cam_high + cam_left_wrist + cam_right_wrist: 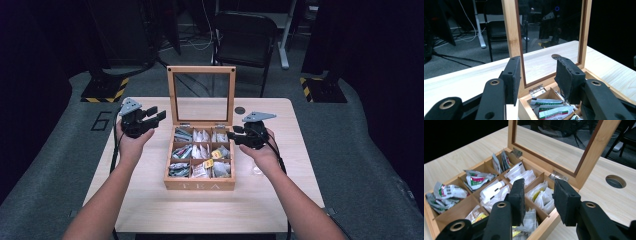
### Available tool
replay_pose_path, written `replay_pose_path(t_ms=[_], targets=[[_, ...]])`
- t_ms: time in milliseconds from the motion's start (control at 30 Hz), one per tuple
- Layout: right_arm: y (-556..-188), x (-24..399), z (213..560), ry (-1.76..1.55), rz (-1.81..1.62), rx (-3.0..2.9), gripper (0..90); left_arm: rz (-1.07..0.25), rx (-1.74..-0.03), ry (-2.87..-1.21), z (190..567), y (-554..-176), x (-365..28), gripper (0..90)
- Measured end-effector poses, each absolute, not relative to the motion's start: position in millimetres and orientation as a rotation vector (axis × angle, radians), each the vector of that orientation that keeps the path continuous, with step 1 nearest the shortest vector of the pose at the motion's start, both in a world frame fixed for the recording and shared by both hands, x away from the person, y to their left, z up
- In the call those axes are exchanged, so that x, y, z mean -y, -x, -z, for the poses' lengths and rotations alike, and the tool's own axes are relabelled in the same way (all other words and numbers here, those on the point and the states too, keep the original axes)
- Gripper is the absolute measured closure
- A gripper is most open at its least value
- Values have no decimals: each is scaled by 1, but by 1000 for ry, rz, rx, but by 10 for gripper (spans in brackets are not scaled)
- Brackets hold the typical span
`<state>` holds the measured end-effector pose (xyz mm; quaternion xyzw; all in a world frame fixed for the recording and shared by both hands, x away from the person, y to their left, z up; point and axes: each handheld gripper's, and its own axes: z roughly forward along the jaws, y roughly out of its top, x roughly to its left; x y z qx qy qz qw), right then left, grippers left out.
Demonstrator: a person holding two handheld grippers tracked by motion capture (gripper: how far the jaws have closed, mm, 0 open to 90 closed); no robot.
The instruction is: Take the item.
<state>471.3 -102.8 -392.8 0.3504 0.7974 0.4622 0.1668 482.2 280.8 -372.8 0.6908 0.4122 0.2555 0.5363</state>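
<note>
Tongs on your left (150, 116) hover empty beside the box's back left corner, jaws parted a little, near the upright glass lid (202, 93). Keep them clear of the frame. Centre table (150, 200), the wooden tea box (200, 184) sits open, packets (201, 151) packed in nine compartments. Your right tongs (234, 134) hang over the right-hand column, half open with nothing between the pads. Pick one packet, come down straight between the dividers, and close on its top edge only.

The wooden box (200, 184) carries the letters "TEA" on its front wall. A large numeral "6" (102, 120) is marked on the grey floor left of the table. Print on the packets is too small to read.
</note>
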Motion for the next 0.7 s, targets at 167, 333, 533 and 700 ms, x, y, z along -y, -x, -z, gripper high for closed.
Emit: replay_pose_path(t_ms=[167,333,533,700], targets=[[-464,102,394,-987,-1334,-2276,607,-610,-981,-1649,373,-482,-281,552],[-456,99,399,-953,-1325,-2297,612,-613,-981,-1648,372,-482,-281,552],[-448,97,405,-935,-1340,-2303,614,-615,-981,-1648,372,-481,-281,552],[-443,97,411,-939,-1341,-2306,620,-612,-984,-1650,372,-481,-282,552]])
